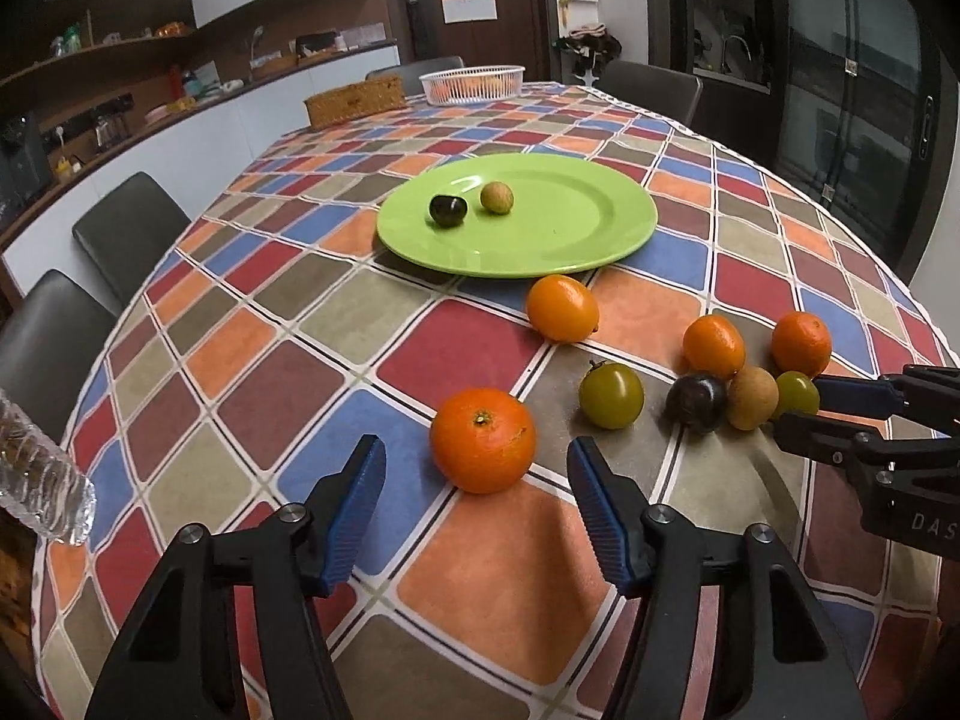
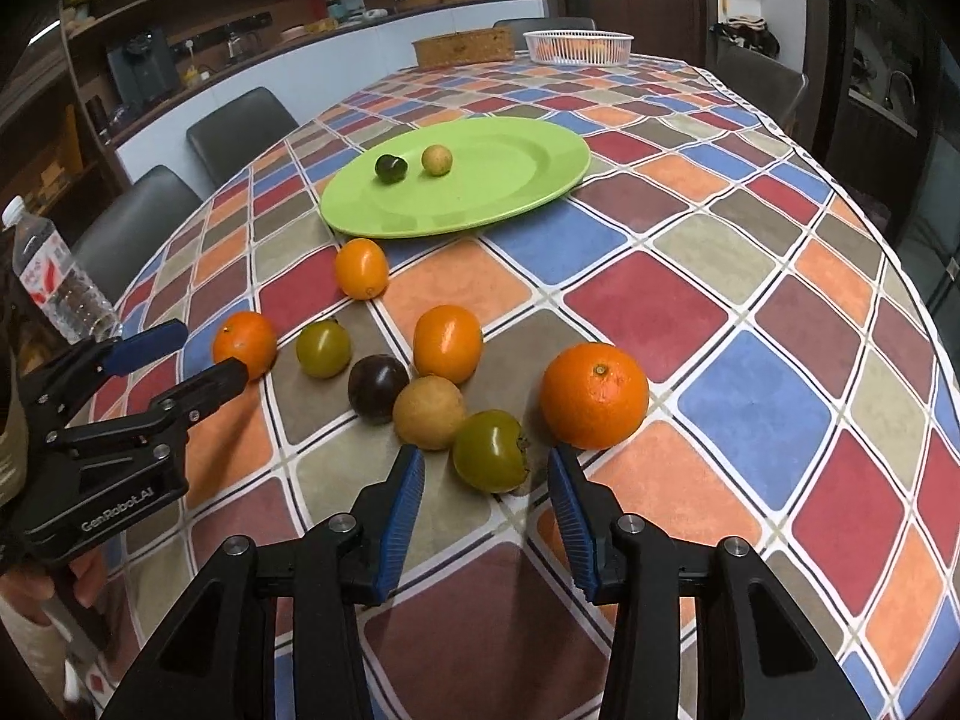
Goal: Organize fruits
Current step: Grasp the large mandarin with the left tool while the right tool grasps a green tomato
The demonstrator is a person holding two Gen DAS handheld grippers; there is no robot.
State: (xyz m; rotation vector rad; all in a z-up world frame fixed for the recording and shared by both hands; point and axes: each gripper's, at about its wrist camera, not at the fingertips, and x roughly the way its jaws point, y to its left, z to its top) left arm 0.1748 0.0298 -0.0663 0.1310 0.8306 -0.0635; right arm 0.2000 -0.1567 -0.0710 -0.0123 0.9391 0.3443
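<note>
My left gripper (image 1: 477,465) gapes empty around an orange (image 1: 482,440); my right gripper (image 2: 486,474), also wide and empty, flanks a green tomato (image 2: 489,459).

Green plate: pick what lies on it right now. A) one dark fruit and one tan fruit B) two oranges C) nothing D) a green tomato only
A: the green plate holds just a dark fruit and a tan fruit; the oranges and green tomatoes lie on the tablecloth nearer the camera.
</note>
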